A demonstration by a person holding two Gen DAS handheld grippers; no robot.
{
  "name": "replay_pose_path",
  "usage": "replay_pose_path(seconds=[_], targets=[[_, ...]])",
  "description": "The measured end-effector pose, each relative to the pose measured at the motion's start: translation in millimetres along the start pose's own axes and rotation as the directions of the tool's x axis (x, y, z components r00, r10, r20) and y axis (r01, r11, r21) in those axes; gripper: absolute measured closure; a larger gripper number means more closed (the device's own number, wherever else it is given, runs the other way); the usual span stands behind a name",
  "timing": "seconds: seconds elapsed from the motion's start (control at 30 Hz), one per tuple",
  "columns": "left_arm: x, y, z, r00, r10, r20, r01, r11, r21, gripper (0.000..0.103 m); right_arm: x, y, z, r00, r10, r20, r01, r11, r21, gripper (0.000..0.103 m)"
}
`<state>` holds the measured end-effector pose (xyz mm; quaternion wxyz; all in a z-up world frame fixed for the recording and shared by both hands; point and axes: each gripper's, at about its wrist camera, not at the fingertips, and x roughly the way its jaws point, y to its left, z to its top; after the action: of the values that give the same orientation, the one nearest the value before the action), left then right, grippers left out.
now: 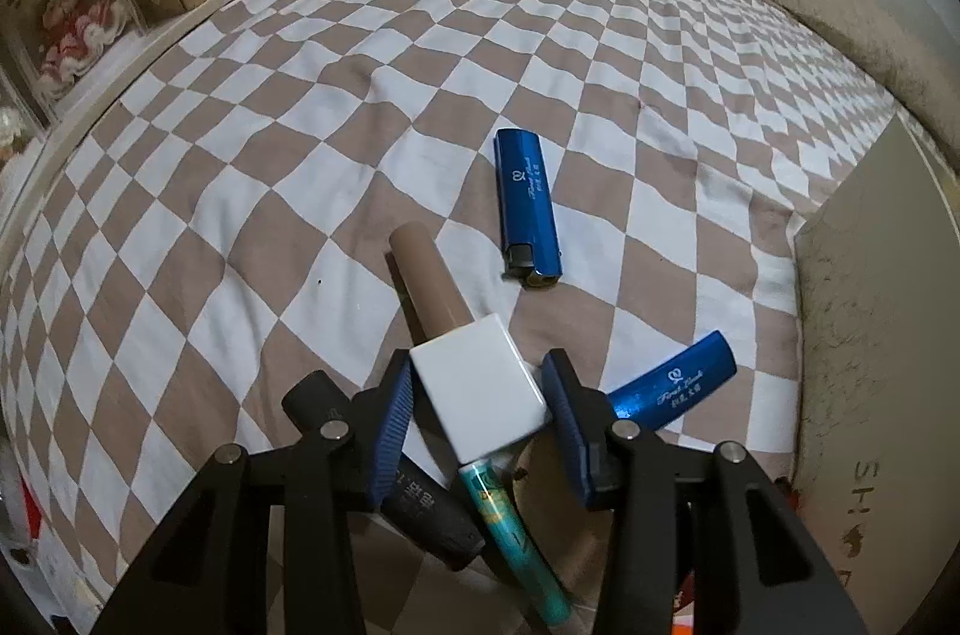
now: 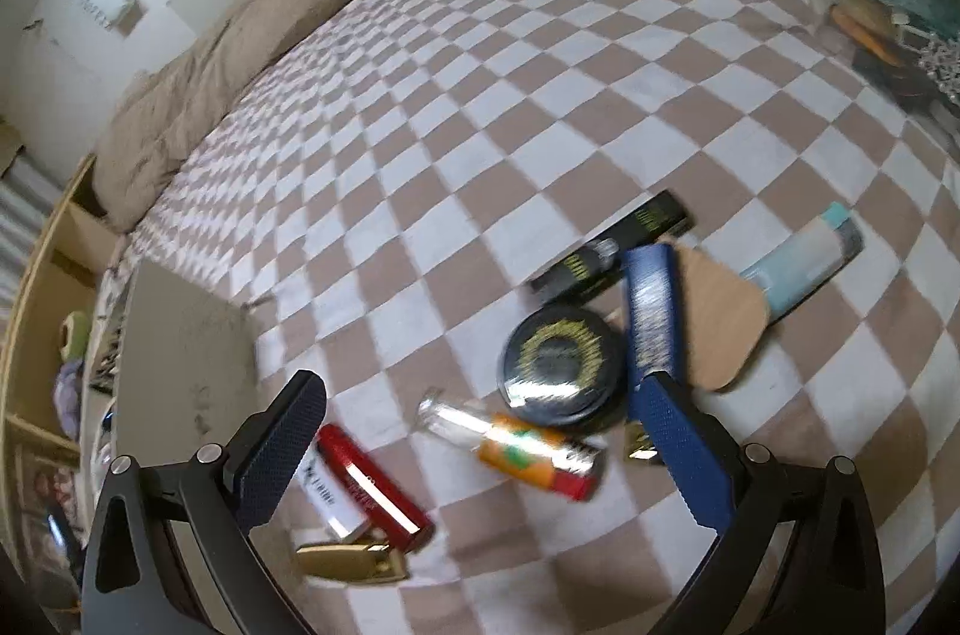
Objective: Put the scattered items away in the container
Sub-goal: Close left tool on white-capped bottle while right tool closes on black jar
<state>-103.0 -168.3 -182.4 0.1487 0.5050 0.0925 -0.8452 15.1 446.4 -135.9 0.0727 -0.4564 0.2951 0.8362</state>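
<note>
Our left gripper [image 1: 480, 398] is closing its fingers on a white-capped tan tube [image 1: 465, 356] above the bed [image 1: 300, 125]. Two blue lighters [image 1: 528, 203] are lying nearby (script logo too small to read). The grey container [image 1: 864, 335] at the bed's right edge is showing "SH". Only the right view is showing the round black compact [image 2: 561, 374], orange bottle [image 2: 540, 455] and red tube [image 2: 375, 485]; our right gripper [image 2: 486, 443] is spreading its fingers, empty.

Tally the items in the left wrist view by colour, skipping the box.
Blue lighters: 2
White-capped tube: 1
Black tube: 1
Teal tube: 1
Total: 5
</note>
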Motion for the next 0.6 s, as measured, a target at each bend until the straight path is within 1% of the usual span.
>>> replay_pose_path(seconds=[0.1,0.17,0.2,0.23,0.27,0.37,0.43,0.53,0.57,0.6], targets=[[-1,2,1,0.999,-0.032,-0.001,0.032,0.999,-0.028,0.060,12,11,3,0.999,0.007,-0.043,-0.007,1.000,-0.003,0.000],[-1,1,1,0.999,-0.042,0.001,0.042,0.998,-0.037,0.060,17,5,5,0.998,-0.012,-0.067,0.013,1.000,0.007,0.001],[-2,1,1,0.999,-0.045,0.002,0.045,0.998,-0.039,0.060,19,3,5,0.997,-0.026,-0.071,0.027,1.000,0.011,0.007],[-2,1,1,0.999,-0.046,0.002,0.047,0.998,-0.040,0.060,21,0,7,0.996,-0.055,-0.071,0.057,0.998,0.013,0.011],[-2,0,0,0.999,-0.046,0.003,0.047,0.998,-0.041,0.060,22,-3,8,0.994,-0.084,-0.067,0.085,0.996,0.010,0.017],[-2,0,0,0.999,-0.055,0.002,0.055,0.998,-0.022,0.060,26,-4,13,0.990,-0.126,-0.057,0.126,0.992,-0.016,0.017],[-2,0,0,0.998,-0.056,0.004,0.056,0.998,-0.023,0.060,32,1,13,0.982,-0.181,-0.055,0.178,0.982,-0.060,0.022],[-3,0,-1,0.998,-0.058,0.007,0.059,0.998,-0.026,0.060,43,16,12,0.956,-0.290,-0.042,0.282,0.949,-0.144,0.033],[-4,0,-1,0.998,-0.059,0.008,0.059,0.998,-0.027,0.060,42,18,10,0.946,-0.324,-0.032,0.314,0.935,-0.166,0.044],[-4,0,-1,0.998,-0.060,0.009,0.060,0.998,-0.028,0.060,39,17,8,0.939,-0.343,-0.021,0.333,0.925,-0.182,0.051]])
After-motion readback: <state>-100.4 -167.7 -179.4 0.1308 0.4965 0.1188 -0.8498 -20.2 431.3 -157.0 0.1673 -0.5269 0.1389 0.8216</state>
